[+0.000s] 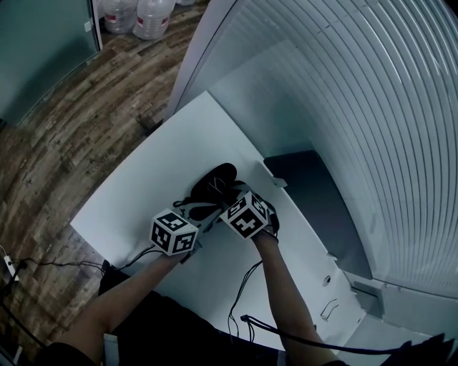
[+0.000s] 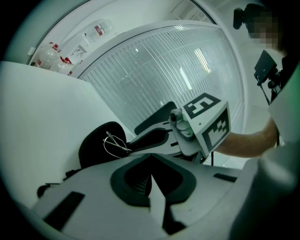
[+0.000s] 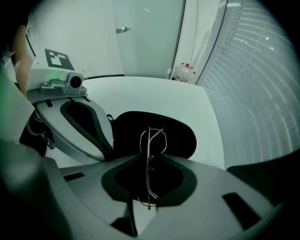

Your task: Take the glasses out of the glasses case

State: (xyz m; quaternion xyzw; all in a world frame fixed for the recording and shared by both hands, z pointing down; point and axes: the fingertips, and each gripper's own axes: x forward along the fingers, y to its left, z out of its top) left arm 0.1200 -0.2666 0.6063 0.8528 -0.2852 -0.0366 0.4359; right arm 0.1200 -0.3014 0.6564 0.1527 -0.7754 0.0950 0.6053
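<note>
A black glasses case (image 1: 213, 180) lies open on the white table (image 1: 143, 193). Thin wire-framed glasses (image 3: 150, 140) stand on edge in front of the case's dark lid (image 3: 180, 133). My right gripper (image 3: 149, 159) is shut on the glasses, whose frame runs down between its jaws. My left gripper (image 2: 151, 161) looks shut, its tips against the near edge of the case (image 2: 93, 145). From that side the glasses (image 2: 115, 143) show against the lid, with the right gripper's fingers (image 2: 150, 138) reaching to them. In the head view both grippers (image 1: 195, 211) (image 1: 232, 191) meet at the case.
Water bottles (image 1: 147, 18) stand on the wooden floor beyond the table's far corner. A ribbed white wall (image 1: 358, 93) runs along the right, with a dark panel (image 1: 308, 186) beside the table. Cables (image 1: 243, 300) trail off the near edge.
</note>
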